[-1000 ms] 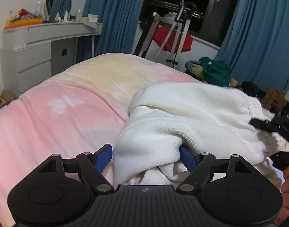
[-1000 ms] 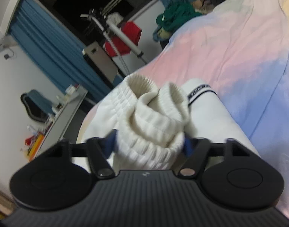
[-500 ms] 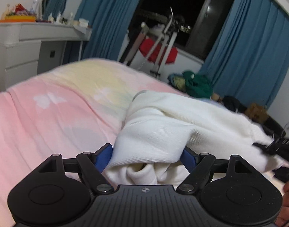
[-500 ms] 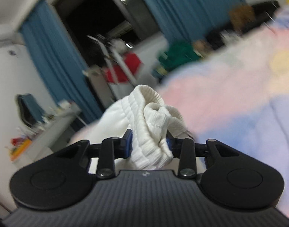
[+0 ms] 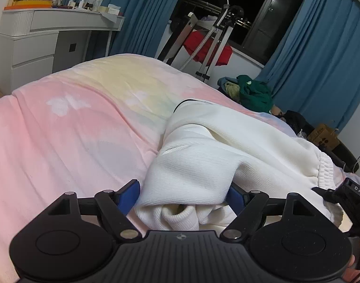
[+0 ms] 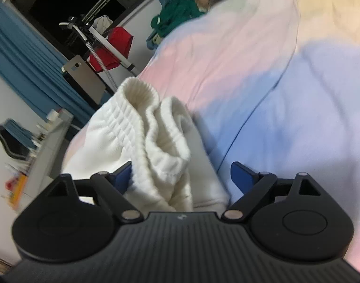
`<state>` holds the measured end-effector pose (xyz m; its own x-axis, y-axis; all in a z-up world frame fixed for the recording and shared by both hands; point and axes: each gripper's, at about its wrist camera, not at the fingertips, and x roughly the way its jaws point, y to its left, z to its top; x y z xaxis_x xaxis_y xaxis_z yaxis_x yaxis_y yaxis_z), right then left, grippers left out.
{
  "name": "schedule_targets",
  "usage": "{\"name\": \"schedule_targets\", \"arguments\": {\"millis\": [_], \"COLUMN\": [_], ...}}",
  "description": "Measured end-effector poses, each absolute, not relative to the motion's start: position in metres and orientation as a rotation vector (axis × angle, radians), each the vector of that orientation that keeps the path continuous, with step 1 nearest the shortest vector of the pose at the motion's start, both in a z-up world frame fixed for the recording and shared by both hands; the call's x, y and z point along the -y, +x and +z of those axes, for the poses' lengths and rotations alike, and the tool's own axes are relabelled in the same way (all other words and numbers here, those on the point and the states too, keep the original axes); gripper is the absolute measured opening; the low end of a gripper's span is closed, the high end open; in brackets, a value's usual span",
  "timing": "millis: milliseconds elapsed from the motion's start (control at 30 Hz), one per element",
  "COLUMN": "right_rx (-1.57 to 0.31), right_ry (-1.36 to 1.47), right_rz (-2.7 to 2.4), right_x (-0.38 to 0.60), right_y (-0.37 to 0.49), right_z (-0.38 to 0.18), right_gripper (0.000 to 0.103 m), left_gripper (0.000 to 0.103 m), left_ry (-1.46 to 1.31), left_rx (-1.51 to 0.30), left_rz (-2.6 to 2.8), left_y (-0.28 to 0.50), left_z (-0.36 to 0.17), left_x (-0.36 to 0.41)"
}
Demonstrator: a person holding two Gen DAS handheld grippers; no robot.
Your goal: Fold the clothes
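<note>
Two hand-held grippers, alike in build. Left gripper: matte black ribbed body, small round emblem at its centre, two large round discs at the sides, triangular cut-outs, silver rivets on the linkage arms, blue pads on the fingers. Right gripper: same black shell, silver rivets, blue pads; white letters "DAS" on its side.

You've got a white ribbed garment with a thin black trim line at its far edge, on a pastel blanket: pink, yellow, blue patches, pale white blotches. Both grippers are black with blue pads. Behind: teal-blue curtains, red cloth, green heap, white dresser.
</note>
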<state>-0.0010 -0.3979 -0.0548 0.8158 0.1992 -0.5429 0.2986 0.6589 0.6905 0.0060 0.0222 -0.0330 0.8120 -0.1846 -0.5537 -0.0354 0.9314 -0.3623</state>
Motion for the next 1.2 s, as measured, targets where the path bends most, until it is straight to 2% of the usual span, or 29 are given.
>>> {"name": "schedule_targets", "arguments": {"millis": [100,367,433,533,567,700,900,1067,1200], "right_rx": [-0.665,-0.698,-0.700,-0.698,-0.695,-0.682,-0.624,-0.528,-0.555], "right_ry": [0.932,0.884,0.878,0.856,0.847,0.816,0.782,0.729,0.733], "right_rz": [-0.029,0.026,0.022,0.012,0.010,0.008,0.016,0.092,0.080], "right_x": [0.399,0.389,0.388,0.385,0.384,0.378,0.373,0.365,0.368], "right_y": [0.007,0.014,0.012,0.011,0.012,0.010,0.002,-0.004,0.001], "right_z": [-0.067,-0.069,-0.067,-0.063,-0.062,-0.052,-0.036,-0.016,-0.021], "right_gripper": [0.093,0.094,0.090,0.080,0.074,0.060,0.052,0.051,0.051], "left_gripper": [0.081,0.082,0.086,0.094,0.096,0.096,0.096,0.095,0.094], "left_ry": [-0.388,-0.491,-0.506,-0.502,-0.496,-0.477,-0.516,-0.706,-0.707], "left_rx": [-0.645,-0.703,-0.672,-0.613,-0.599,-0.587,-0.723,-0.803,-0.860], "left_rz": [-0.091,-0.130,-0.137,-0.150,-0.158,-0.162,-0.173,-0.227,-0.264], "left_y": [0.007,0.009,0.005,0.000,0.002,0.017,0.074,0.096,0.103], "left_z": [-0.031,-0.015,-0.006,0.007,0.010,0.013,-0.009,-0.040,-0.057], "left_x": [-0.025,-0.042,-0.047,-0.051,-0.051,-0.047,-0.062,-0.090,-0.087]}}
